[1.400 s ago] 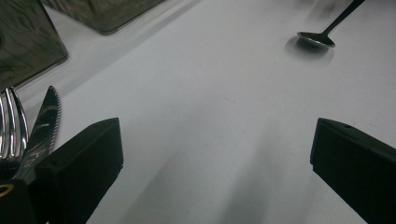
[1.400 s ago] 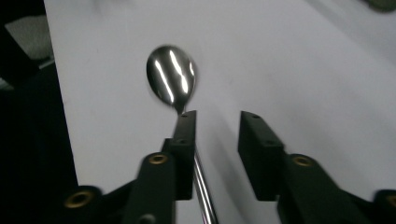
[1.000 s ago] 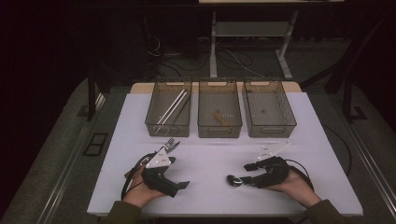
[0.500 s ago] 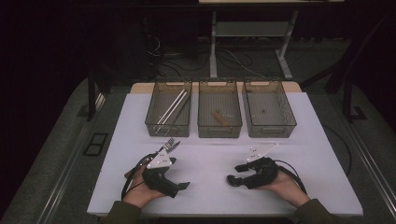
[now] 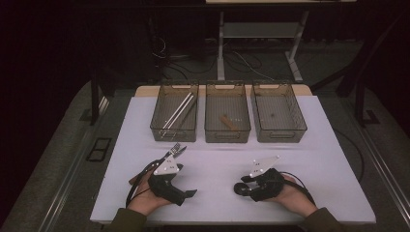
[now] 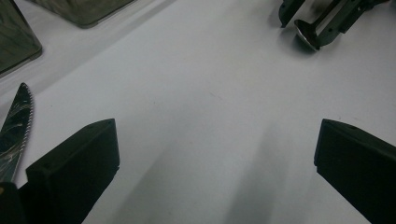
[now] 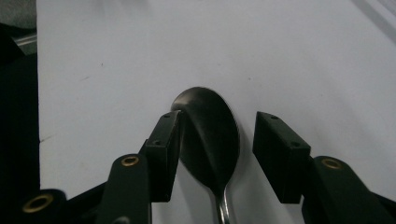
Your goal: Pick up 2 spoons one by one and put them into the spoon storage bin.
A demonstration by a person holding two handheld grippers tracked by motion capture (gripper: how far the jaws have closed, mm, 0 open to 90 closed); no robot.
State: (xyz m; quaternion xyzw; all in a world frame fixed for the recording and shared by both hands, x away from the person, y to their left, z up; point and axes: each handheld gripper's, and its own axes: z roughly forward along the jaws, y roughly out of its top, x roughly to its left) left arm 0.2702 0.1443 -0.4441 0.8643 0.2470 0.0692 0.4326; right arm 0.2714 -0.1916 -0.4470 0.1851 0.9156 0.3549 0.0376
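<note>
On the white surface (image 5: 319, 145), in front of three bins (image 5: 227, 118), the right tool (image 7: 212, 149) has come lower – its jaws have just been closing around the spoon (image 7: 210, 135) lying flat, one touching, not yet pinching. The left tool (image 6: 215, 168) is spread wide, empty.

Three bins stand side by side along the far half of the table (image 5: 319, 145): the left bin (image 5: 175, 117) holds long rods, the middle bin (image 5: 227, 117) a small stick, and the right bin (image 5: 278, 113) a tiny item. Nearer the person, the left gripper (image 5: 180, 151) lies before the left bin with a knife (image 6: 16, 126) just beside it. Well apart to its right, a spoon (image 7: 210, 135) lies on the table between the jaws of the right gripper (image 7: 215, 154).
</note>
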